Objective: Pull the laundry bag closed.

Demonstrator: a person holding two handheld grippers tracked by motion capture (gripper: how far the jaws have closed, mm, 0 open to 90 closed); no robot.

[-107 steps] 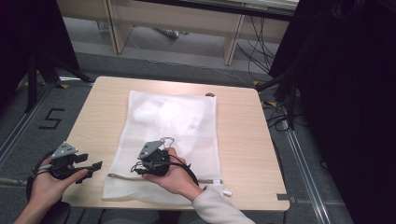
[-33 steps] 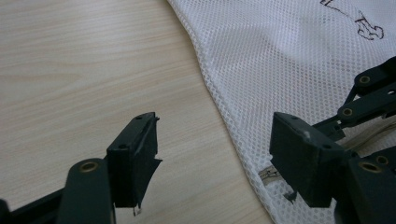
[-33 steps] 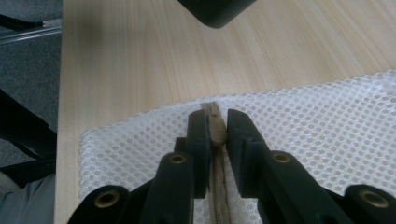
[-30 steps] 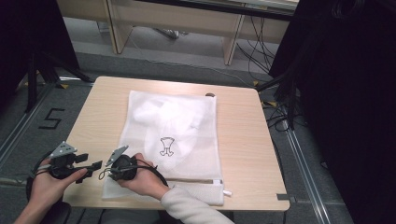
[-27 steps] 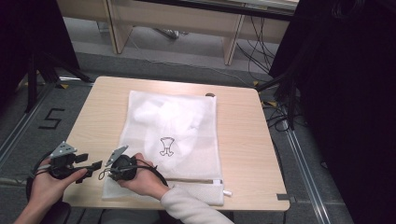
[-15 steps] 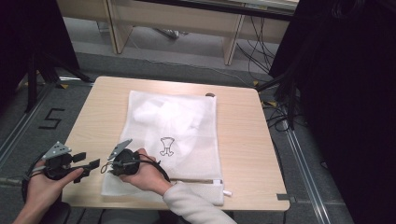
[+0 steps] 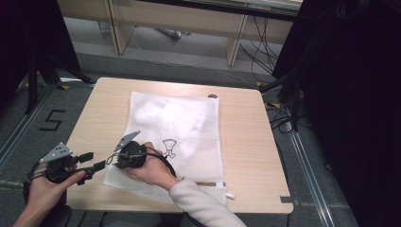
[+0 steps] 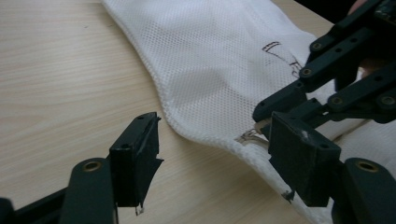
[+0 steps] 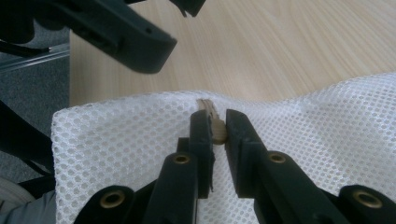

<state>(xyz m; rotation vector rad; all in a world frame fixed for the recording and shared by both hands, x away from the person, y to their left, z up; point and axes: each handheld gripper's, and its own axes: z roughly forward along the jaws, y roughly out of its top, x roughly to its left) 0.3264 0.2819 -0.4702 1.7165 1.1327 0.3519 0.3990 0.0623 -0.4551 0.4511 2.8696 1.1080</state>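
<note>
White mesh bag (image 7: 189,127) edge pinched, tabletop (image 7: 246,142) beyond

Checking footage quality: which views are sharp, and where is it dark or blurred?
High view: evenly lit table, dark surroundings, slightly soft. Left gripper view: mesh bag sharp, near left claw slightly blurred. Right gripper view: mesh crisp around the zipper pull, table beyond soft.

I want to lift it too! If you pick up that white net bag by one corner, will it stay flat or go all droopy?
Probably droopy. The white net bag is thin mesh and already bends up where the right gripper pinches its zipper pull. It looks light and would likely slide easily on the smooth table. Something soft seems bunched inside.
</note>
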